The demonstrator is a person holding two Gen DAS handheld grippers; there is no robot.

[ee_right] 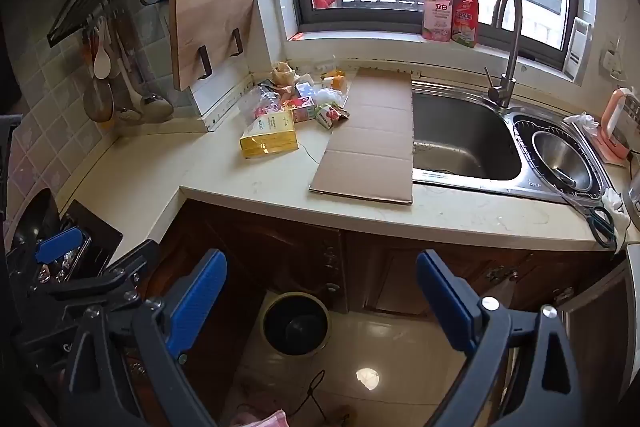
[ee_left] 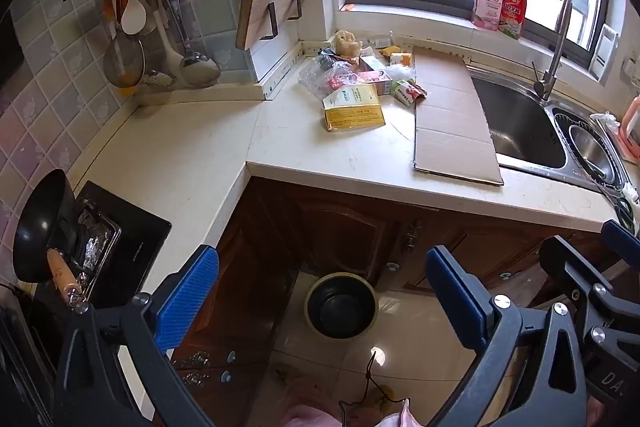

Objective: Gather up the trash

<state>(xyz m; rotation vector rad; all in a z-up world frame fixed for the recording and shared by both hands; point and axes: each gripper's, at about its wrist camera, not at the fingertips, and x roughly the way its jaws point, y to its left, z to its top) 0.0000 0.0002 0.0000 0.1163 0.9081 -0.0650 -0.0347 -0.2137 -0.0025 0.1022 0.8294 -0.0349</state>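
Two tools, left tool and right tool, spread empty above one bin.

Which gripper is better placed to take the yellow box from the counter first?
Probably the left gripper. Both are open, empty and off the counter, but the yellow box lies nearer its centre line. The right gripper points more toward the cardboard sheet.

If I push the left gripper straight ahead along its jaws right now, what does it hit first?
Most likely the dark bin on the floor, or the brown cabinet door behind it; depth is unclear. The left gripper is open and empty.
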